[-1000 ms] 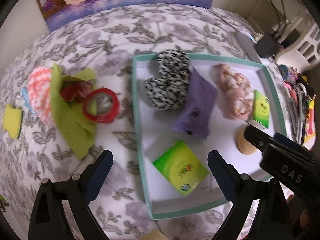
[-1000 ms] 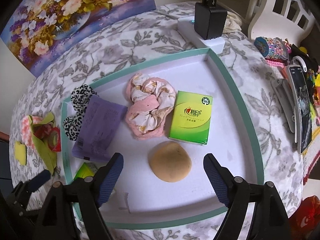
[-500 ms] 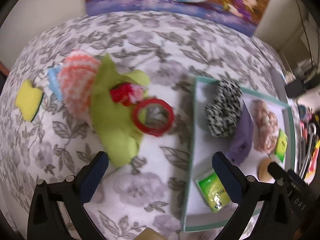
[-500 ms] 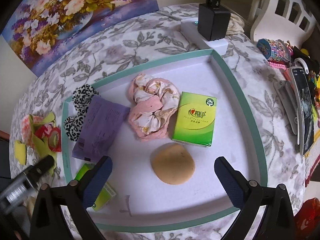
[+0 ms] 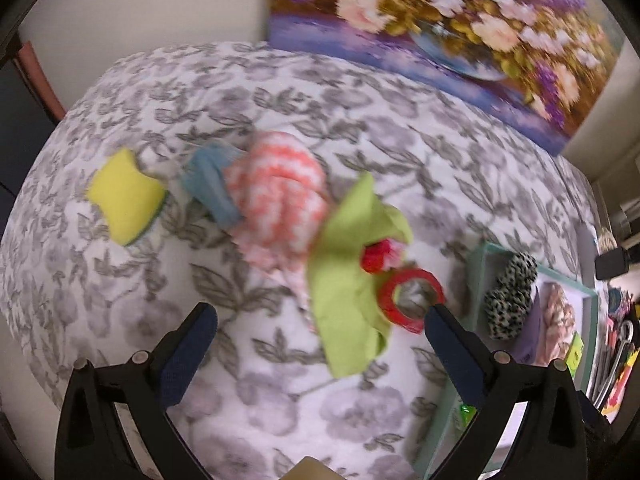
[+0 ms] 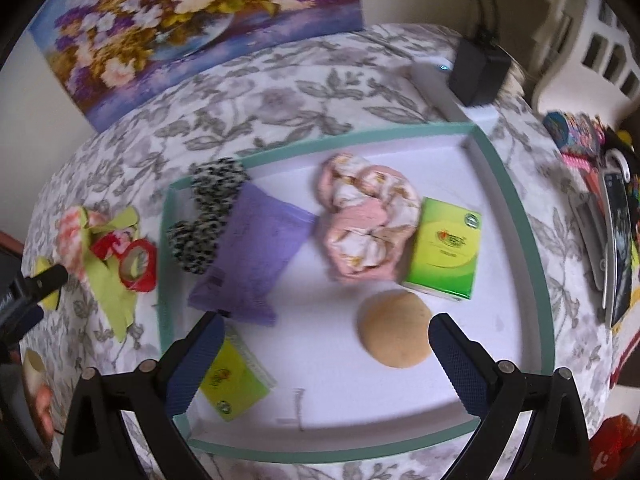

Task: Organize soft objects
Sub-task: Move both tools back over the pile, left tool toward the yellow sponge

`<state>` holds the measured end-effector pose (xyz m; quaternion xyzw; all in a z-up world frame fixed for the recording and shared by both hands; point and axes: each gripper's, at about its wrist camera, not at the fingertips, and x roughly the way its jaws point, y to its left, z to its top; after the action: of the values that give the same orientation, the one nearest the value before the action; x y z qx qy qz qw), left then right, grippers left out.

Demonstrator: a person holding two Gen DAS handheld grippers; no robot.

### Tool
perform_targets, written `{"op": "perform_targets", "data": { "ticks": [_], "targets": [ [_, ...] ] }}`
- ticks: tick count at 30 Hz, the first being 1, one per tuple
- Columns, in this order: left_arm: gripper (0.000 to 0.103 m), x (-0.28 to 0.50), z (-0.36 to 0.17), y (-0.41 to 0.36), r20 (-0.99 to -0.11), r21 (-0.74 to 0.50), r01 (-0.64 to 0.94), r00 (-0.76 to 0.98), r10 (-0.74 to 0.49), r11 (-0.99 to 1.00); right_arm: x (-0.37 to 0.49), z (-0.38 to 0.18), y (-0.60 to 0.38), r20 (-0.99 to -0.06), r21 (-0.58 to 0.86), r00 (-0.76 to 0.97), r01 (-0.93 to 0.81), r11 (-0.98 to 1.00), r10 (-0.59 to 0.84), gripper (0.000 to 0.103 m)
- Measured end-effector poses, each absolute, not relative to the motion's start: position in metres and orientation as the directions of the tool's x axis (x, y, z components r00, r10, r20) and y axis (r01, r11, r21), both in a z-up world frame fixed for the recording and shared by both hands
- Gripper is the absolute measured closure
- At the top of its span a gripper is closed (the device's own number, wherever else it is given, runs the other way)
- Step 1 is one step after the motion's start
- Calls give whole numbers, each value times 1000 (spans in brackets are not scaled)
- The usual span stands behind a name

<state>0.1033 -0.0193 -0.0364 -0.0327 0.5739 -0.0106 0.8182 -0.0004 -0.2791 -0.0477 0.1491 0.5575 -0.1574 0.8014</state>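
1. Grey-and-white floral cloth (image 5: 280, 380) covers the counter; a flower painting (image 5: 460, 32) leans against the wall behind it.
2. Left gripper (image 5: 320, 344): jaws wide, nothing between them. It hangs over bare cloth, facing the loose pile.
3. Loose pile on the cloth, left wrist view: yellow sponge (image 5: 124, 198) furthest left; blue cloth (image 5: 210, 190) beside it, touching a pink-and-white knitted cloth (image 5: 280, 196); lime green cloth (image 5: 352, 280) overlapping the knitted one; a small red-and-pink item (image 5: 380, 256) lying on the green cloth; red tape ring (image 5: 412, 300) at the green cloth's right edge. View is motion-blurred, so fine detail is unreadable.
4. Right gripper (image 6: 324, 356): jaws wide, nothing between them, above the near half of the teal-rimmed tray (image 6: 532, 248).
5. Tray contents, right wrist view: black-and-white scrunchie (image 6: 208, 216) at the far left corner; purple pouch (image 6: 256, 256) overlapping it; pink floral scrunchie (image 6: 364, 216) mid-tray, touching a green tissue pack (image 6: 444, 252) on its right; tan round sponge (image 6: 396, 330) near the right jaw tip; second green tissue pack (image 6: 236, 380) at the near left, partly under the left jaw tip.
6. Behind the tray: white power strip (image 6: 452, 96) with a black adapter (image 6: 478, 76) plugged in.
7. Right of the tray, on the counter: assorted clutter, including a dark phone-like slab (image 6: 618, 240).
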Motion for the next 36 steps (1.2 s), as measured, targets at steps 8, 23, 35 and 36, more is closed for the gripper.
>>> {"op": "perform_targets", "data": {
  "ticks": [8, 23, 35, 36],
  "targets": [
    [0, 112, -29, 18, -930, -56, -80, 368, -23, 995, 11, -41, -238, -932, 54, 356, 337, 940, -74, 0],
    [0, 118, -30, 89, -928, -67, -196, 373, 11, 978, 36, -46, -159, -923, 88, 386, 193, 977, 7, 0],
    [0, 120, -27, 139, -912, -123, -297, 411, 11, 947, 53, -44, -142, -896, 106, 444, 166, 980, 22, 0],
    [0, 120, -28, 143, -912, -133, -306, 410, 5, 943, 55, -43, -141, -893, 112, 450, 167, 980, 25, 0]
  ]
}}
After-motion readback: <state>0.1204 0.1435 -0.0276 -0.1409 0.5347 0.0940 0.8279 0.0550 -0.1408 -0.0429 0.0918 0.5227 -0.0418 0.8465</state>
